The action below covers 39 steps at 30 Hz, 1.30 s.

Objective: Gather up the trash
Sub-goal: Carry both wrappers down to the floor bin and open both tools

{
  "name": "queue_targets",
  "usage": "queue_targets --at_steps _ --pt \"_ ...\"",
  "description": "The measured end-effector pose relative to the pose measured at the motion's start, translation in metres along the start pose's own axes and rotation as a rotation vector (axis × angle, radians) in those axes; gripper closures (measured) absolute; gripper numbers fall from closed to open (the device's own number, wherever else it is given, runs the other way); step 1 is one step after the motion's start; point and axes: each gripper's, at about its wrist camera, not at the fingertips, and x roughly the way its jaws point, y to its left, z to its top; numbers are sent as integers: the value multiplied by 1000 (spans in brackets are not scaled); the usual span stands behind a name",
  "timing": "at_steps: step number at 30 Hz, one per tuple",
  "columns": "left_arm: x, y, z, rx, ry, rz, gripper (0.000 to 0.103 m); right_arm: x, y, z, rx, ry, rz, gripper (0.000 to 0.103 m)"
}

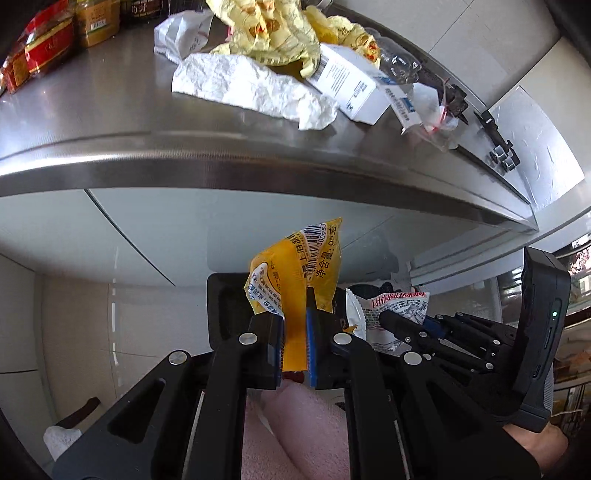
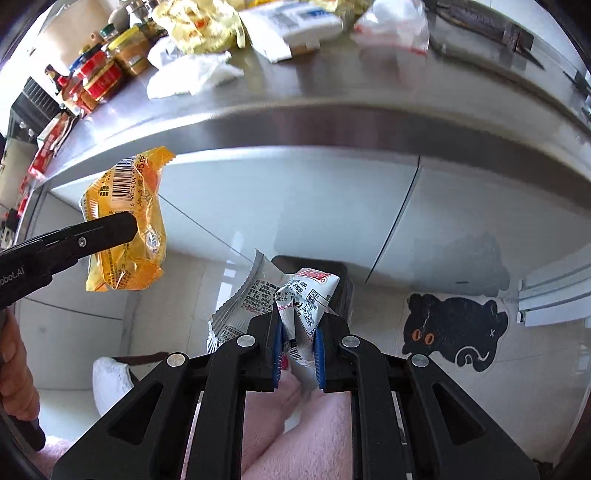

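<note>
My left gripper (image 1: 294, 317) is shut on a yellow snack wrapper (image 1: 295, 269) and holds it in the air below the steel counter's front edge; the wrapper also shows in the right wrist view (image 2: 125, 229). My right gripper (image 2: 298, 325) is shut on a white and silver printed wrapper (image 2: 295, 295), which also shows in the left wrist view (image 1: 391, 306). A black bin (image 2: 332, 273) sits on the floor just beyond both grippers; in the left wrist view its rim (image 1: 221, 295) shows behind the yellow wrapper.
The steel counter (image 1: 110, 110) carries more trash: crumpled white paper (image 1: 251, 88), yellow wrappers (image 1: 273, 33), a white box (image 1: 347, 85), clear plastic bags (image 1: 432, 107). Jars and red packets (image 2: 110, 66) stand at its left. A black cat mat (image 2: 454, 332) lies on the floor.
</note>
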Motion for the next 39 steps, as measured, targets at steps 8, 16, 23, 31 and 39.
queue_targets --at_steps 8,16,23,31,39 --pt "121 49 -21 -105 105 -17 94 105 -16 -30 -30 25 22 87" --pt "212 72 -35 -112 164 -8 94 199 -31 -44 -12 102 14 87" --pt "261 92 -40 -123 197 7 92 250 -41 -52 39 147 30 84" --pt "265 106 -43 -150 217 16 73 260 -32 -51 19 157 43 56" --pt "236 103 -31 -139 180 21 39 225 -22 -38 8 131 29 36"
